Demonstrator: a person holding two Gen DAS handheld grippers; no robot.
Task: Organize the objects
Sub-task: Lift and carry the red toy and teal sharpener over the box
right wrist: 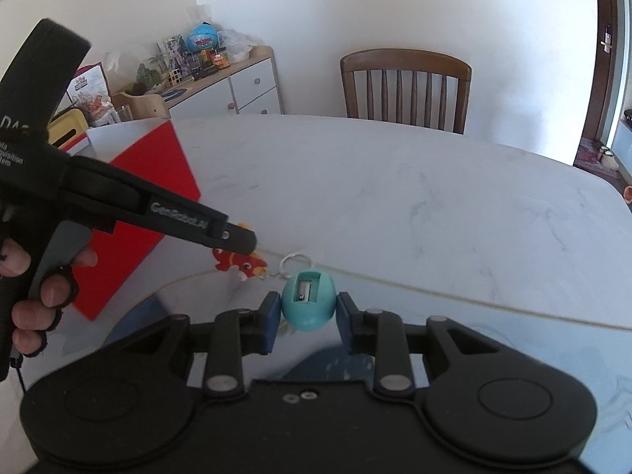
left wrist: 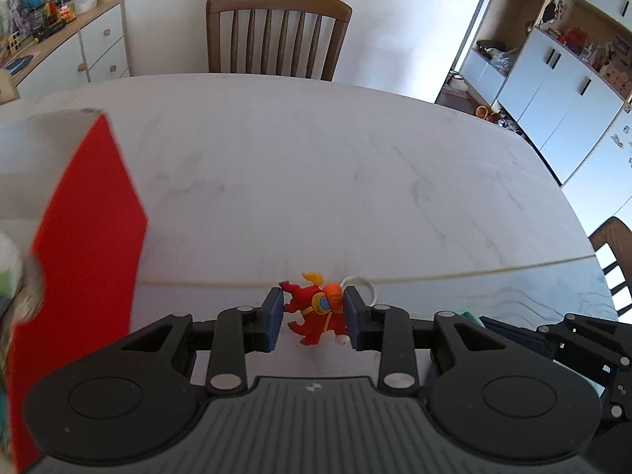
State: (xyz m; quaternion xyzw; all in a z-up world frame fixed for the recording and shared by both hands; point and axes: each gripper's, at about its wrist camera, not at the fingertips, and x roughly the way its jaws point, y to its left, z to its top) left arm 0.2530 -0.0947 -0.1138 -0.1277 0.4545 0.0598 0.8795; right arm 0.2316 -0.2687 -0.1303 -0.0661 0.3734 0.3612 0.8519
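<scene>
Low centre: left gripper (left wrist: 314, 312) clamps red figure keychain (left wrist: 316, 310); right gripper (right wrist: 308, 310) pinches teal egg-shaped sharpener (right wrist: 308, 304). Red box (left wrist: 87, 213) left edge.

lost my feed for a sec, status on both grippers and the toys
Left gripper shut on red figure keychain. Right gripper shut on teal egg-shaped sharpener. Red box stands left on the marble table; nothing blocking.

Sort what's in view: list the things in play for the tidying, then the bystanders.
In play:
left gripper, shut on red toy keychain
right gripper, shut on teal egg-shaped sharpener
red box

Bystanders:
wooden chair
sideboard clutter
marble table
</scene>
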